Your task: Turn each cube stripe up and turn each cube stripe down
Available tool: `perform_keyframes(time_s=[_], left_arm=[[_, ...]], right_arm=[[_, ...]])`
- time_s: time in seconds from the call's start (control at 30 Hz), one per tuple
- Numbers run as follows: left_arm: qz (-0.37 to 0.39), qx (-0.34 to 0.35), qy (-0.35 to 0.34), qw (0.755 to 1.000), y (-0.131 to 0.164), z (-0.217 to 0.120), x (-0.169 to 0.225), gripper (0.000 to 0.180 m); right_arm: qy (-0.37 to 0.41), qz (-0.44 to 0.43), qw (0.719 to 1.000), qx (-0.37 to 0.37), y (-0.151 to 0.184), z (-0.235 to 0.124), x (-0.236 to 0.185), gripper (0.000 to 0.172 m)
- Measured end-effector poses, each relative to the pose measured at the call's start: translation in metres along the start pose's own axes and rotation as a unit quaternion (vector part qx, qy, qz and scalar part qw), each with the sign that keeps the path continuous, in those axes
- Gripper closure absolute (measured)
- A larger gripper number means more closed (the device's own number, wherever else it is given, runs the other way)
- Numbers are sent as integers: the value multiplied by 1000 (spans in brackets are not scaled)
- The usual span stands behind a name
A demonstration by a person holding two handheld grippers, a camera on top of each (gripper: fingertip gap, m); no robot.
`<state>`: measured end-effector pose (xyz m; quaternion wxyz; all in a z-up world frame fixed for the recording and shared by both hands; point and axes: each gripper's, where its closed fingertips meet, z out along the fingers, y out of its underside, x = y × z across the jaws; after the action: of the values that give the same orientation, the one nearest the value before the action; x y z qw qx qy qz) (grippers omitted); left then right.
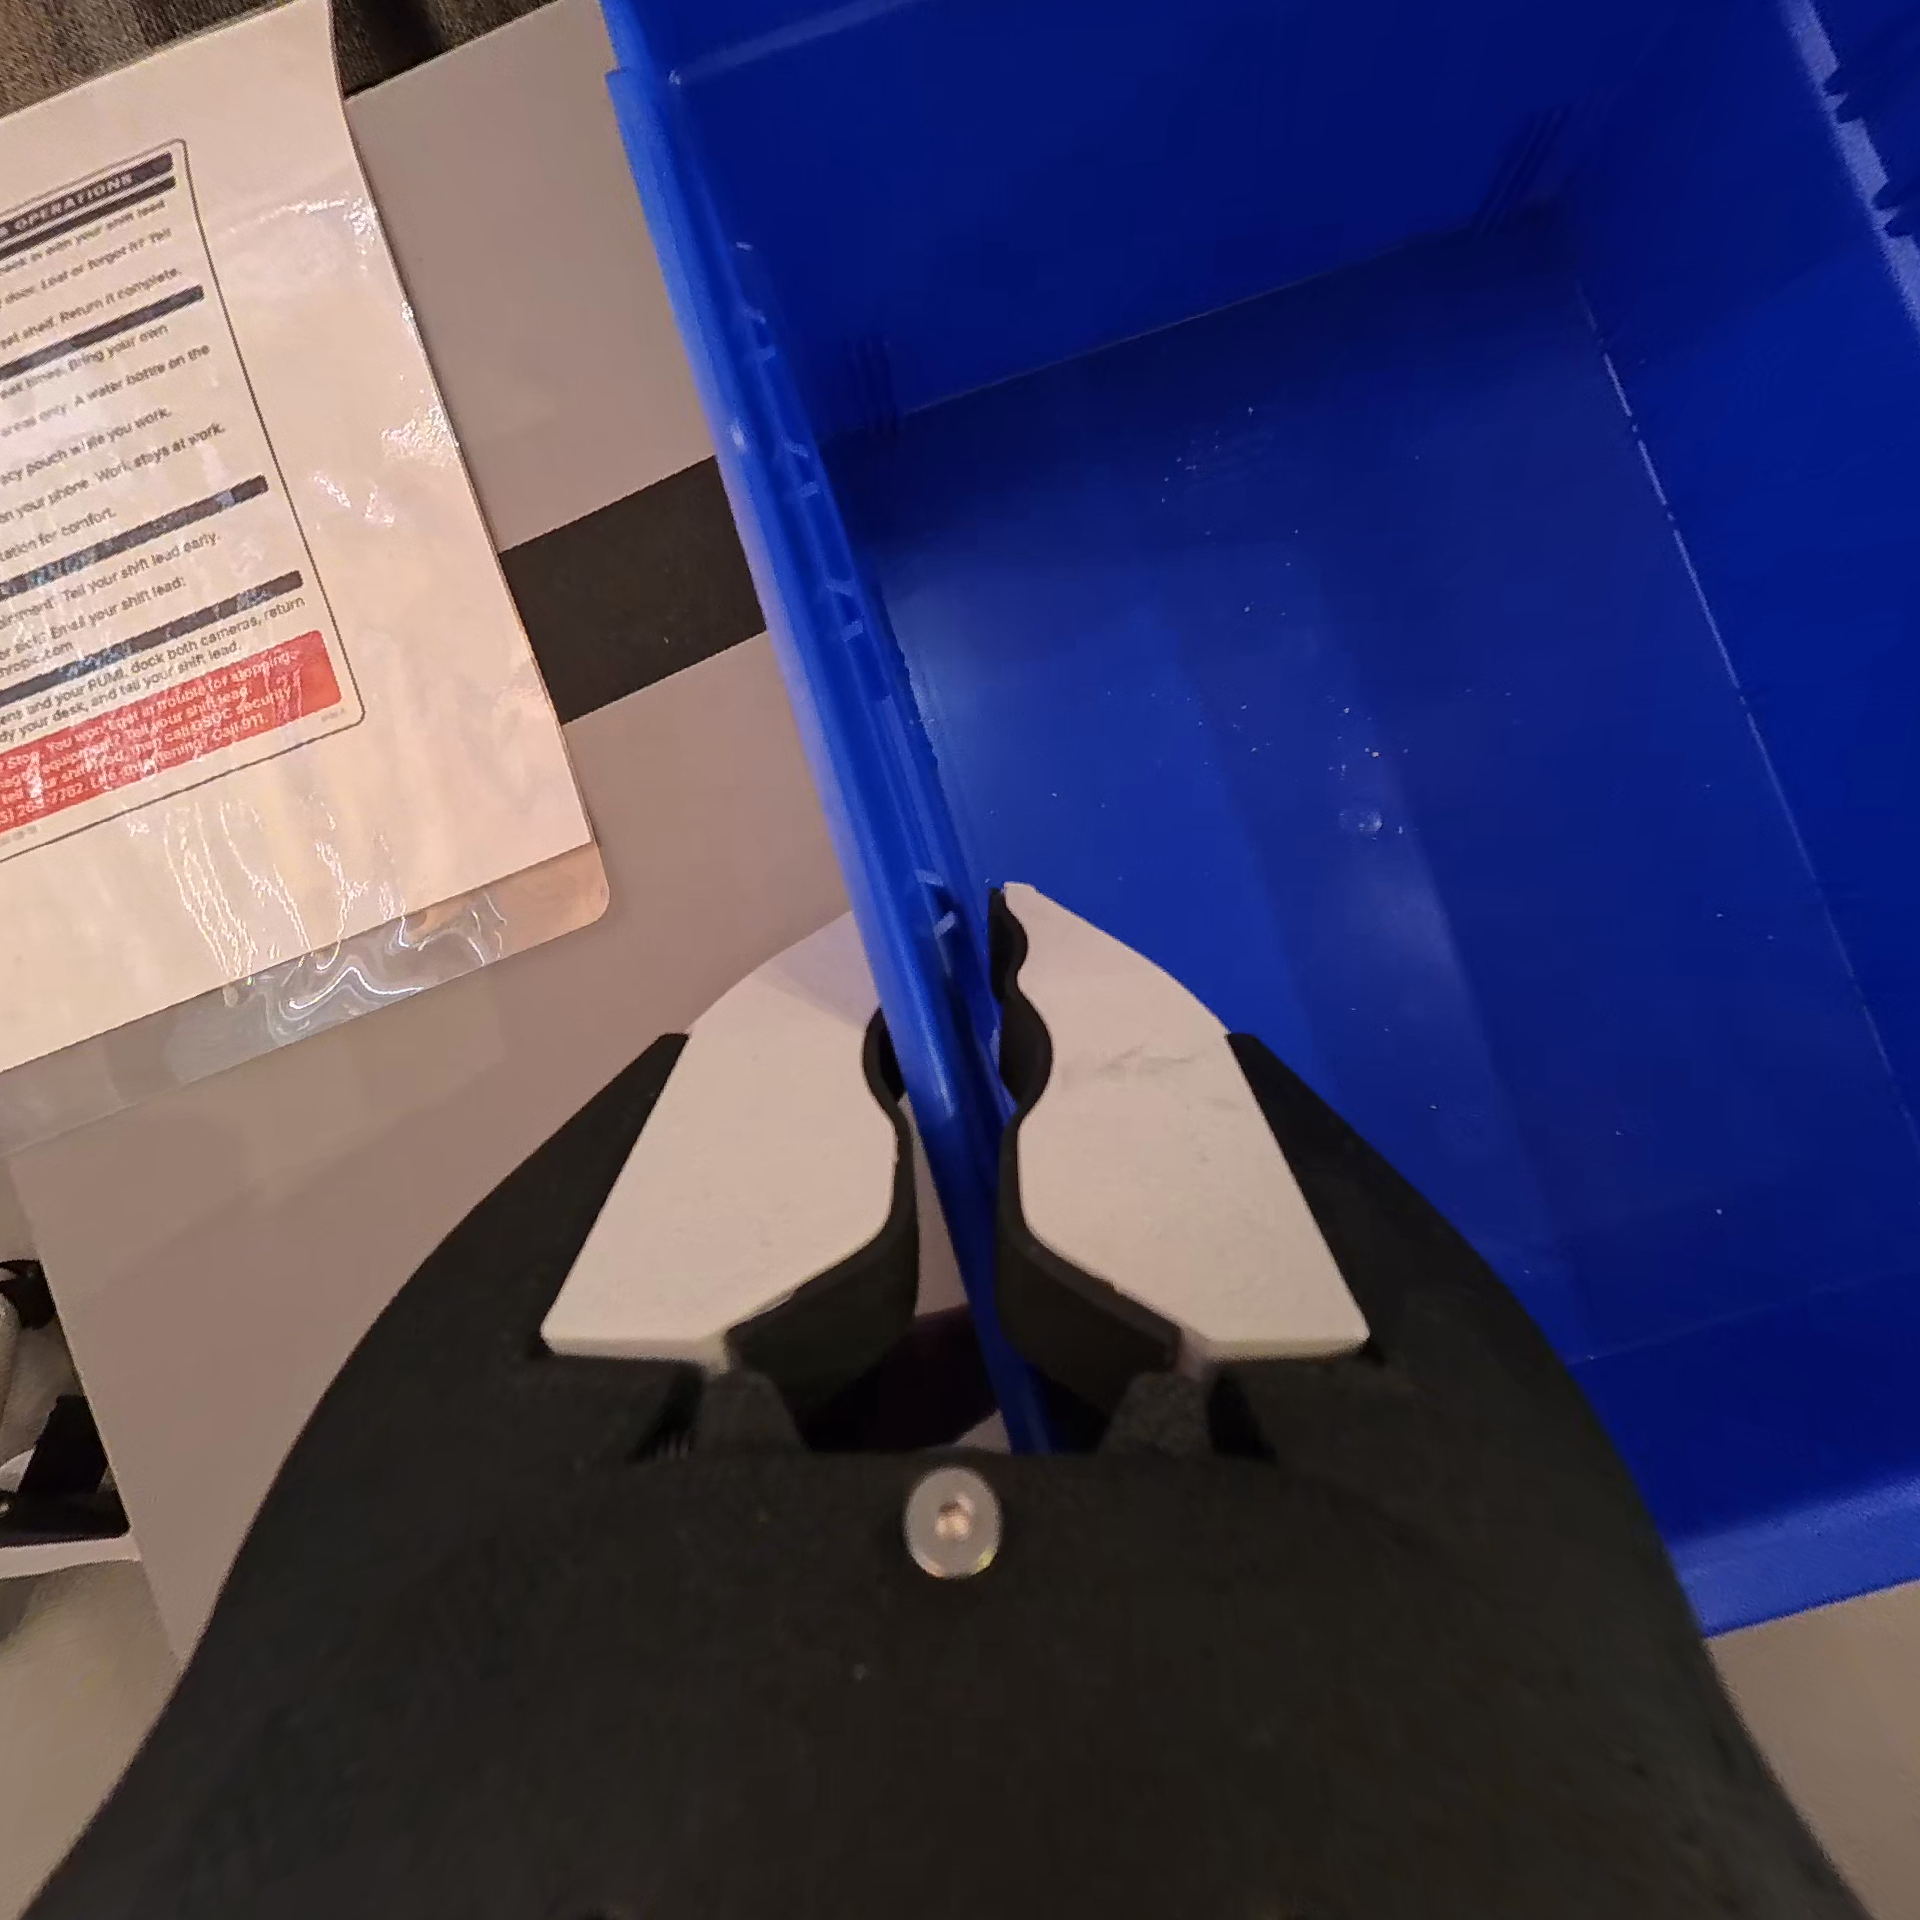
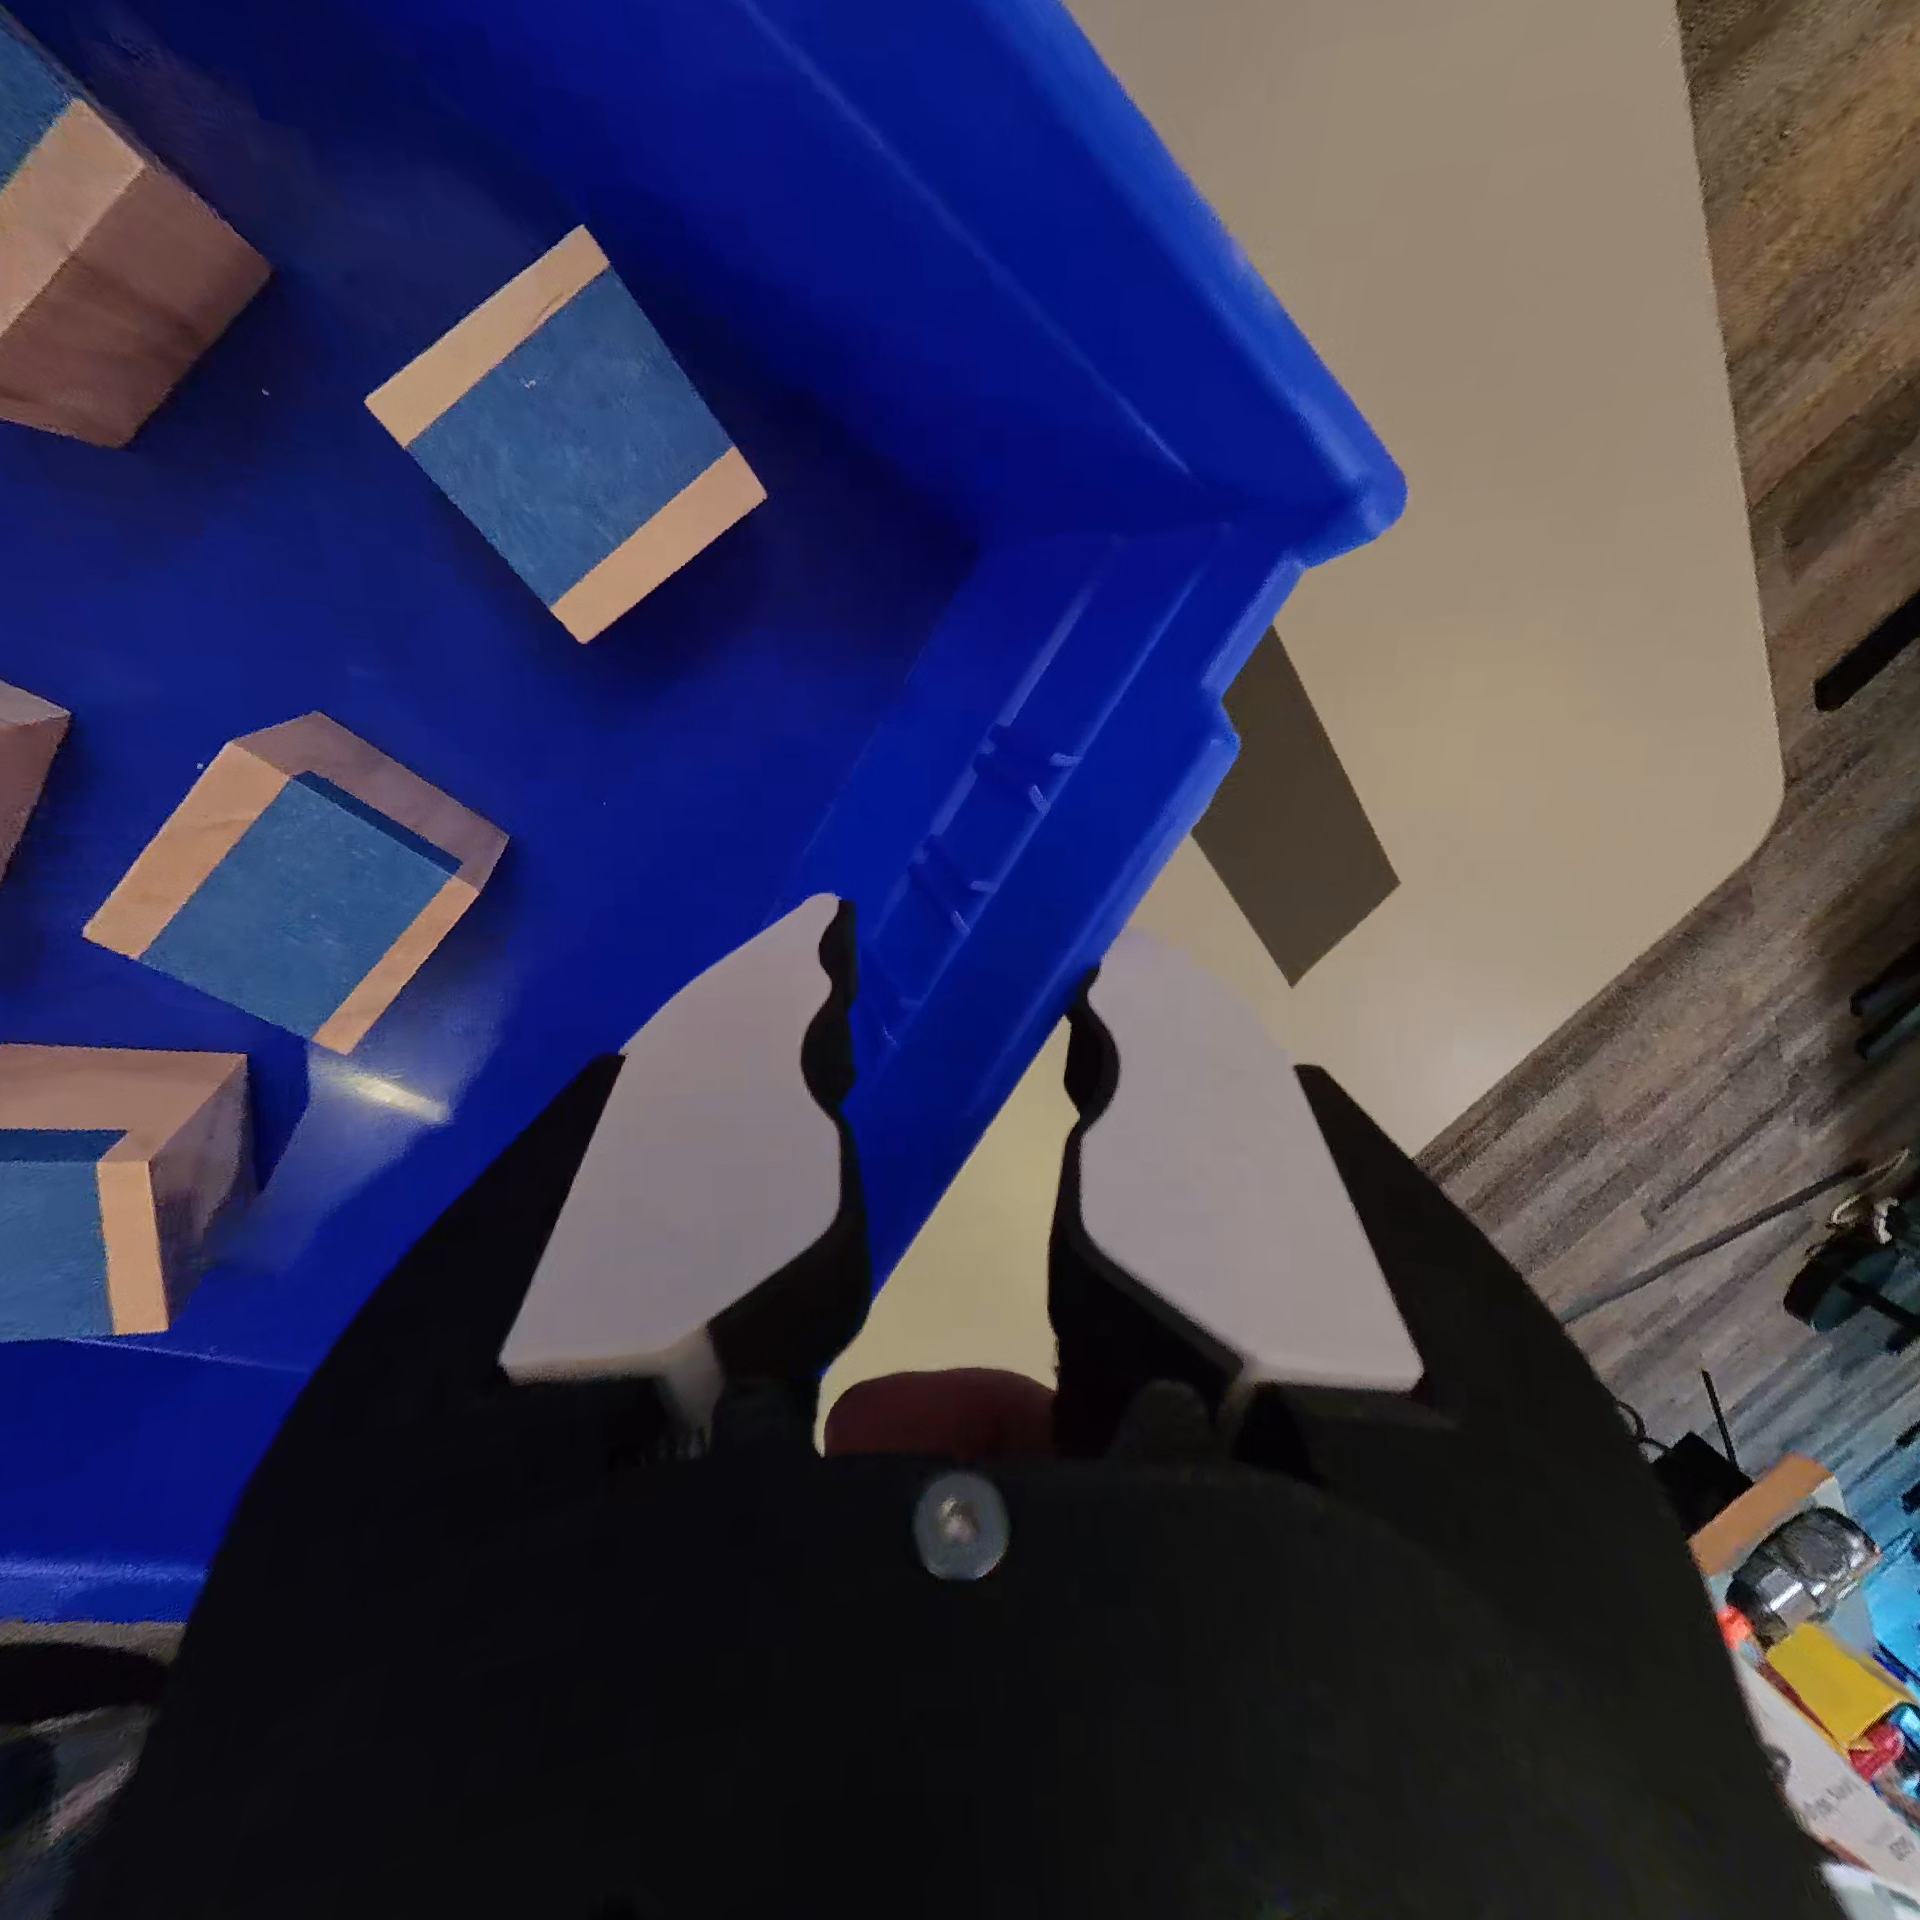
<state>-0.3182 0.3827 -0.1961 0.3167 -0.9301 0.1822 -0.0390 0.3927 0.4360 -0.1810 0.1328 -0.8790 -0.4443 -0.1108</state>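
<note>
Nearest, the left gripper (image 1: pixel 951 1049) is closed tight on the thin side wall of the blue bin (image 1: pixel 1351 623), one pad outside and one inside, probably to steady or shift it. The right gripper (image 2: pixel 961 997) straddles the bin's thicker ribbed rim (image 2: pixel 997 831); its inner pad touches the rim, but whether the outer pad presses is unclear. Beyond it, wooden cubes (image 2: pixel 566 436) lie scattered on the bin floor, several with blue stripes facing up. Farther off, a laminated sheet (image 1: pixel 208 520) lies on the grey counter (image 1: pixel 665 831), beside black tape (image 1: pixel 634 613).
</note>
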Motion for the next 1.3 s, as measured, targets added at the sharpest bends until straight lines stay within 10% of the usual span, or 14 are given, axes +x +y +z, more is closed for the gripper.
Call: perform_keyframes(time_s=[0.03, 1.3], left_arm=[[0, 0, 0, 1000, 0, 0, 0, 170], [4, 41, 15, 999, -12, -13, 3, 176]], right_arm=[[-7, -6, 1000, 1, -1, -2, -4, 135], [-71, -310, 944, 84, -69, -42, -151, 151]])
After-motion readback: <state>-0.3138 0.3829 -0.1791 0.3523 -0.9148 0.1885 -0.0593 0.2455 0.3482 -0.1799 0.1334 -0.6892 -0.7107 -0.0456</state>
